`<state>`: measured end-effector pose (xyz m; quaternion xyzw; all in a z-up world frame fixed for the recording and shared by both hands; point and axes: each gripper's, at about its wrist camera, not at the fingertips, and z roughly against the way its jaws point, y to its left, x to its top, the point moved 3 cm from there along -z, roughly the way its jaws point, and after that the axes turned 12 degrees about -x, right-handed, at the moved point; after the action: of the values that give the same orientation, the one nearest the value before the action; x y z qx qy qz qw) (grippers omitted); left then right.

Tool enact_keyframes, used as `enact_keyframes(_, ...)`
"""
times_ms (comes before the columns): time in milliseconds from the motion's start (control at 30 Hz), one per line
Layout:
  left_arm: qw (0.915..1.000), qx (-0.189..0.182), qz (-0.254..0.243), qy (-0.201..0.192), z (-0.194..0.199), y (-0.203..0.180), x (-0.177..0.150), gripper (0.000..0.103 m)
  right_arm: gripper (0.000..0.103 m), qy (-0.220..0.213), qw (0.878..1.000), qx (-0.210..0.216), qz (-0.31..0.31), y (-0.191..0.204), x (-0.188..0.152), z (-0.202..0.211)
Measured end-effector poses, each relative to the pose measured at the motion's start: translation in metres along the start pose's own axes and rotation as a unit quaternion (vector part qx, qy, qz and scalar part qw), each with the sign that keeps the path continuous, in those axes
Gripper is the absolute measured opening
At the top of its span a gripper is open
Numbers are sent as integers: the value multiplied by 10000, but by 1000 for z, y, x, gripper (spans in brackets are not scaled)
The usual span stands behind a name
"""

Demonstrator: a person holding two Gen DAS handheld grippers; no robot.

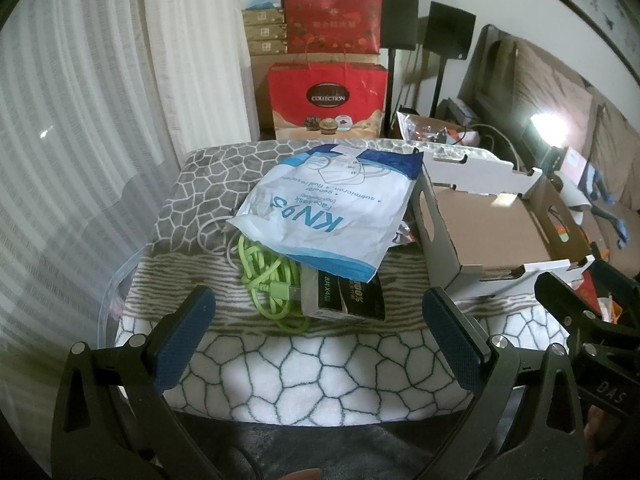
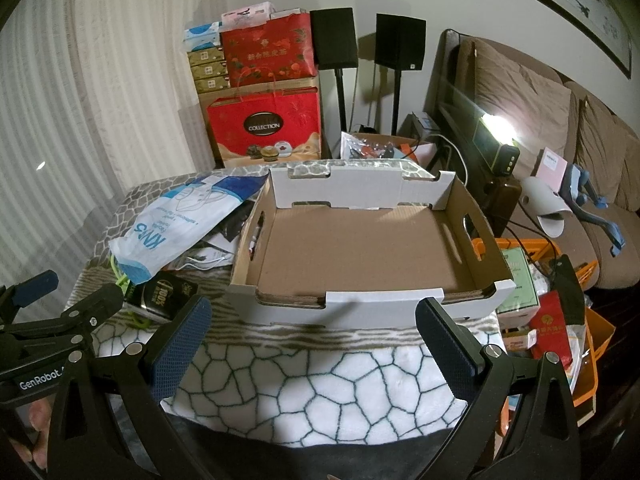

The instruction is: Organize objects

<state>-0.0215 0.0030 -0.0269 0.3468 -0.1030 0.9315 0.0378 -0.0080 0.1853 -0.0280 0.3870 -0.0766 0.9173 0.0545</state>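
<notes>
Green cable (image 1: 272, 280) plain only from left wrist.

The mask bag (image 1: 326, 216) hides most of the dark box (image 1: 348, 300) and part of the green cable (image 1: 272, 280)
</notes>
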Motion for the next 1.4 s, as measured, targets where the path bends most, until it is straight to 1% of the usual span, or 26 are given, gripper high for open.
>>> enact_keyframes(1033,10000,-1,-31,38,-2,1,2,103,103,0,10000,-7,0,0,3,-1)
enact_keyframes(1267,10000,18,-34,-1,-3,11,19,103,103,-1,10000,-10,-2,0,5,-1)
enact_keyframes(1400,9998,-141,-127,-11,-8,14,30,103,103,-20,10000,-19,-1,-2,7,-4)
